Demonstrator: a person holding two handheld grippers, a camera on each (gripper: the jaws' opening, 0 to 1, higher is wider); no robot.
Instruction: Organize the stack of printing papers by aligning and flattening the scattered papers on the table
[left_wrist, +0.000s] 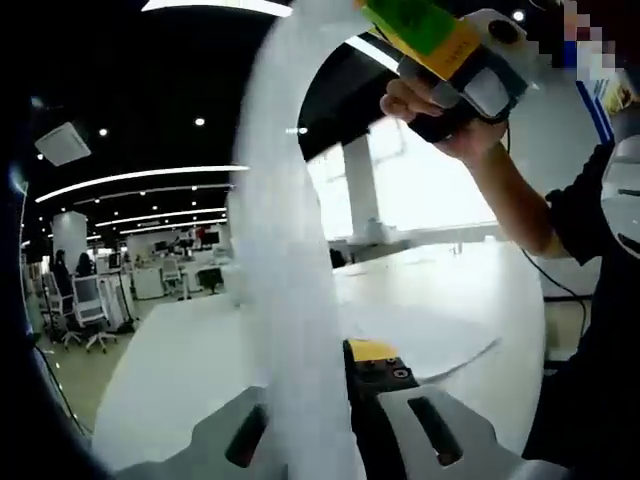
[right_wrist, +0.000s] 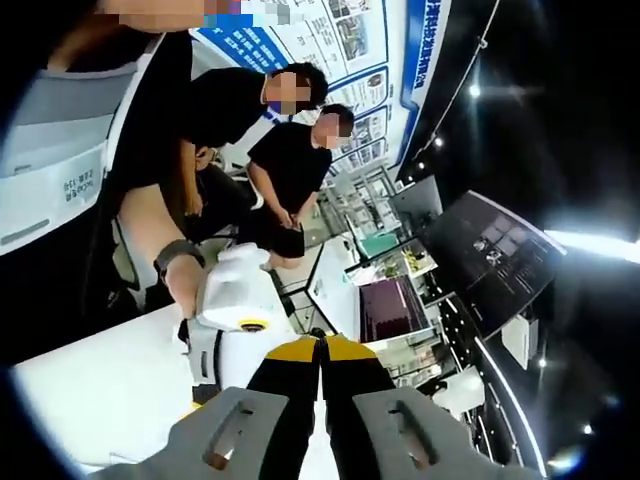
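Note:
A white sheaf of papers (left_wrist: 290, 250) rises from between the jaws of my left gripper (left_wrist: 330, 352) and curves up across the left gripper view, blurred. The left jaws close on its lower end; the sheaf hides the left pad. Its upper end reaches my right gripper (left_wrist: 455, 50), held in a hand at top right. In the right gripper view my right gripper (right_wrist: 321, 345) is shut, with a thin white paper edge (right_wrist: 321, 420) between its yellow-tipped jaws. The white left gripper (right_wrist: 235, 300) sits just beyond it. Another sheet (left_wrist: 430, 340) lies flat on the white table (left_wrist: 200, 370).
The table (right_wrist: 90, 390) stretches under both grippers. Two people (right_wrist: 290, 170) stand beyond its far edge by a poster wall. Office chairs (left_wrist: 90, 305) and desks stand past the table's left side. The holder's arm (left_wrist: 510, 190) and dark shirt are at the right.

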